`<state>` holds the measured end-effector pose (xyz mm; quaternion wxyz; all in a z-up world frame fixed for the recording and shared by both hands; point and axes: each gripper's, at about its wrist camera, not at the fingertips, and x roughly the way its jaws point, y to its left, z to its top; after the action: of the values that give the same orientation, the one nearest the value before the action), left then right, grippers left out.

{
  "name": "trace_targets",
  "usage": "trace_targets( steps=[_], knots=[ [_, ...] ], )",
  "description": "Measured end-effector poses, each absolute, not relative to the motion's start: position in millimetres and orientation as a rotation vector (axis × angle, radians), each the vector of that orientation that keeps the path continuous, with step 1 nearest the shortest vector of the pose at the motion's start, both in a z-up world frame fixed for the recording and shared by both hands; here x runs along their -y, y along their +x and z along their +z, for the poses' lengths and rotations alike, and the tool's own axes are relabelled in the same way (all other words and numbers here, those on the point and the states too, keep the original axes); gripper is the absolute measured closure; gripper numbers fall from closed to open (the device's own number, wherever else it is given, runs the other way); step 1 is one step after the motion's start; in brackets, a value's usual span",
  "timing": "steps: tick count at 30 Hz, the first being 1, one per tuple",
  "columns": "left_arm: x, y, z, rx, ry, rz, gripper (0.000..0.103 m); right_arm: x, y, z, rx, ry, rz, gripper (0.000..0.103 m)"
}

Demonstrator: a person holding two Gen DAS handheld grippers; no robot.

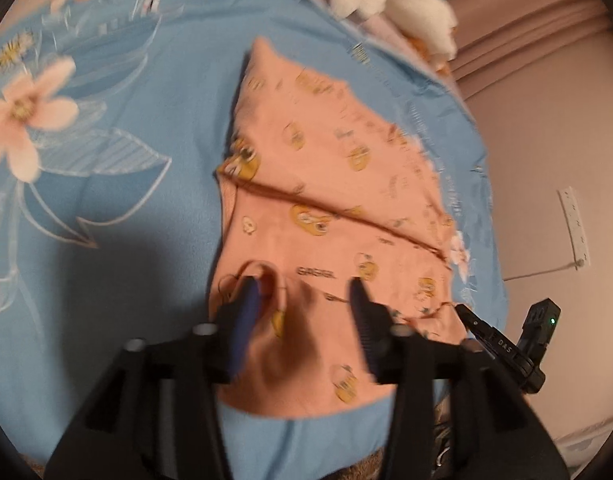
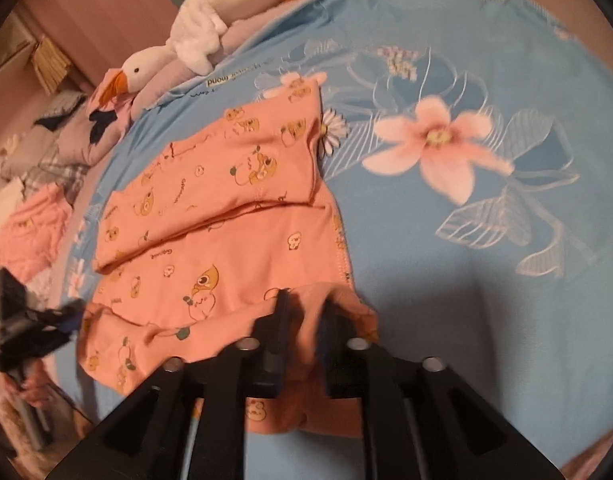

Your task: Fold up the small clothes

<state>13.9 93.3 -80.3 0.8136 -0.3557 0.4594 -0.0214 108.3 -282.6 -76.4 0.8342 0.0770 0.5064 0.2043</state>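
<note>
A: What do the tools look like?

B: The left claw (image 1: 306,292) is matte black with angular arms, round silver bolt heads across the top, and a blue pad on one finger (image 1: 248,300).

A: And the other?

B: The right claw (image 2: 306,308) has the same black frame and silver bolts. Seen from the left camera, its body carries white lettering and a small green light.

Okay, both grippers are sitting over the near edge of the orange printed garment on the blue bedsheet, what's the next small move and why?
Probably lift both grippers back off the cloth. The left gripper stands open over the orange cartoon-print garment, and the right gripper is parted with a fabric ridge between its fingers, apparently not clamped. The garment lies folded on the blue floral bedsheet, so this fold looks placed.
</note>
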Motion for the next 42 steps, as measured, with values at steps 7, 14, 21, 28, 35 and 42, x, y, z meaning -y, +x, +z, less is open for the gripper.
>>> trace_targets(
  steps=[7,14,21,28,35,42],
  knots=[
    [-81,-20,-89,-1.063,-0.704,-0.023,0.046,293,79,-55,-0.999,0.113,0.448,0.047],
    [-74,-25,-106,-1.100,-0.785,-0.064,0.057,282,63,-63,-1.044,0.130,0.532,0.047],
    [-66,-16,-94,-1.059,-0.773,-0.101,0.097,266,67,-75,-1.082,0.151,0.613,0.058],
    [-72,14,-72,-0.965,-0.814,-0.151,0.097,250,84,-74,-1.065,0.163,0.660,0.058],
    [-92,50,-81,-0.927,-0.847,-0.084,0.096,249,110,-77,-1.034,0.211,0.607,0.058],
    [-110,74,-97,-0.915,-0.964,-0.070,0.086,263,134,-69,-0.976,0.277,0.578,0.058]
  ],
)
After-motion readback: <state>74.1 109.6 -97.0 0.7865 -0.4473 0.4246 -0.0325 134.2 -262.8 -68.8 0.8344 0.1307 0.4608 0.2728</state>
